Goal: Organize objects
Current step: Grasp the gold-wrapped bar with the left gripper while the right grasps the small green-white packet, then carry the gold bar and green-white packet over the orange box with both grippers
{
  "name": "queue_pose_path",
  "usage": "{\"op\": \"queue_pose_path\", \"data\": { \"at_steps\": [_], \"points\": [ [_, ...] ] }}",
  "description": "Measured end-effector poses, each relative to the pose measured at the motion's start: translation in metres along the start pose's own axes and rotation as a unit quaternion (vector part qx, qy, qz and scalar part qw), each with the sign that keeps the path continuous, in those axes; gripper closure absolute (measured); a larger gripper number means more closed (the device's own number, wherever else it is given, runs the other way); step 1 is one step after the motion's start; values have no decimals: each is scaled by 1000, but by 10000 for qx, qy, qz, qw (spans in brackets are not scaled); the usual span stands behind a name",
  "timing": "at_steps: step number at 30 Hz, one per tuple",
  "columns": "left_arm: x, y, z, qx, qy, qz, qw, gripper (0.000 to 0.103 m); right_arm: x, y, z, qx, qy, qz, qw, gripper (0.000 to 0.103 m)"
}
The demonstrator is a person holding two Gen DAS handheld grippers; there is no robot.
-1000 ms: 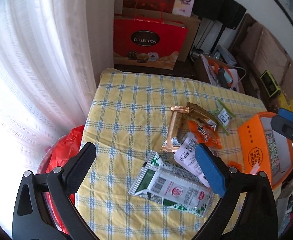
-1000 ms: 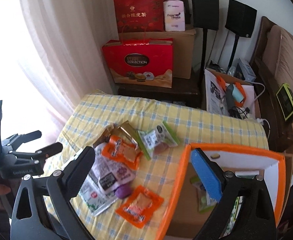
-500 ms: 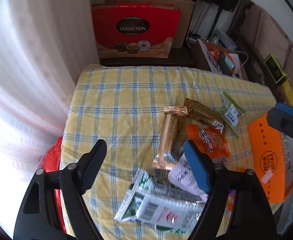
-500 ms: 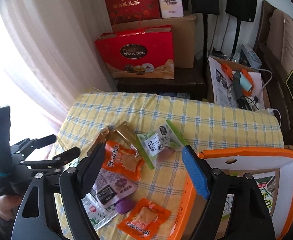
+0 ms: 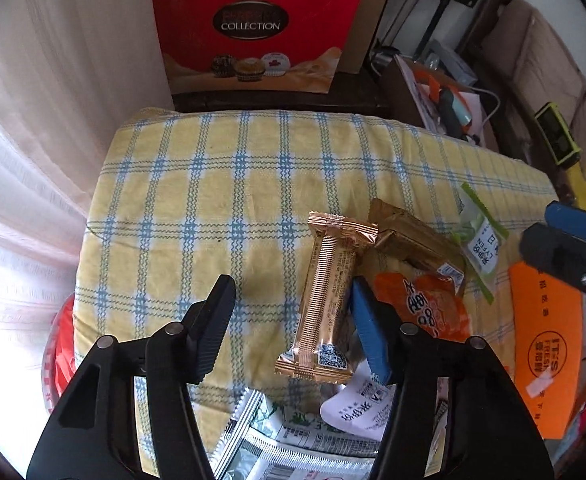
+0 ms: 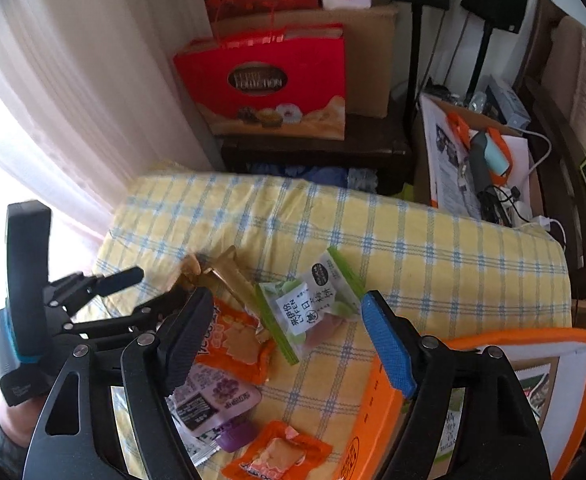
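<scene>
- Right wrist view shows the biggest thing first: the table with the yellow checked cloth, carrying every snack and the one container.
- One orange box stands at the cloth's right end, open at the top. Its inside is mostly hidden behind the right gripper's arms; printed green-and-white packaging shows in it, but how many items I cannot tell.
- Off the table, one red gift bag marked "COLLECTION" stands on a dark low bench, with a brown carton behind it.
- Loose snacks on the cloth, counted across both views: one large green-and-white packet at the near edge, two gold-wrapped bars, two orange packets, one green-edged clear packet, and one white pouch with a purple cap.
- The long gold bar lies flat, pointing away from the camera; the second gold bar touches its far end at an angle.
- One orange packet overlaps the white pouch; the other lies near the box's near corner.
- Left gripper hovers with its jaws apart; they have just been closing, the long gold bar lies between them, and the pads are not pressing it.
- Right gripper is likewise released and holds nothing, its fingers straddling the green-edged packet from above.
</scene>
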State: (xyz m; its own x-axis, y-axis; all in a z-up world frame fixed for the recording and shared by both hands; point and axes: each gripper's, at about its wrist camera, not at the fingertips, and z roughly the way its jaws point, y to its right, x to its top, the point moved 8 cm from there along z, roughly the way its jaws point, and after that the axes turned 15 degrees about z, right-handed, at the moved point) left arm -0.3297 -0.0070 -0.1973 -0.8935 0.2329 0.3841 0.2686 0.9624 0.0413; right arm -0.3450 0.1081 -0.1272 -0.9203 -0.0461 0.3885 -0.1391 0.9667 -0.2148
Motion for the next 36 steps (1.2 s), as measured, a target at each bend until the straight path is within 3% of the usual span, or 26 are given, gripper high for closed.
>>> {"op": "queue_pose_path", "data": {
  "at_steps": [1,6,19,21,22,25,30,36],
  "points": [
    [0,-1,1,5,-2,-2,10000,48,0,-1,4,-93,-54,-73,9999,24],
    [-3,-11,3,233,-10,4,9997,76,-3,-5,20,-326,-267,-332,9986,26],
    [-8,-18,1,220,47,-75,9997,82,-18,1,59,-1017,-592,-784,9900,26],
    [-9,-19,0,195,50,-85,9998,82,-19,6,63,-1100,-636,-819,9885,34],
    [-10,-20,-1,193,45,-89,9998,82,-19,8,64,-1183,-645,-858,9872,48],
    [-11,-22,-2,147,42,-142,9998,82,-20,10,65,-1228,-653,-969,9855,51],
    [-14,-25,-4,91,64,-239,9997,82,-15,10,56,-988,-485,-901,9898,77],
    [-13,-24,-15,79,165,-257,9995,83,-9,7,42,-742,-227,-743,9942,80]
  ]
}}
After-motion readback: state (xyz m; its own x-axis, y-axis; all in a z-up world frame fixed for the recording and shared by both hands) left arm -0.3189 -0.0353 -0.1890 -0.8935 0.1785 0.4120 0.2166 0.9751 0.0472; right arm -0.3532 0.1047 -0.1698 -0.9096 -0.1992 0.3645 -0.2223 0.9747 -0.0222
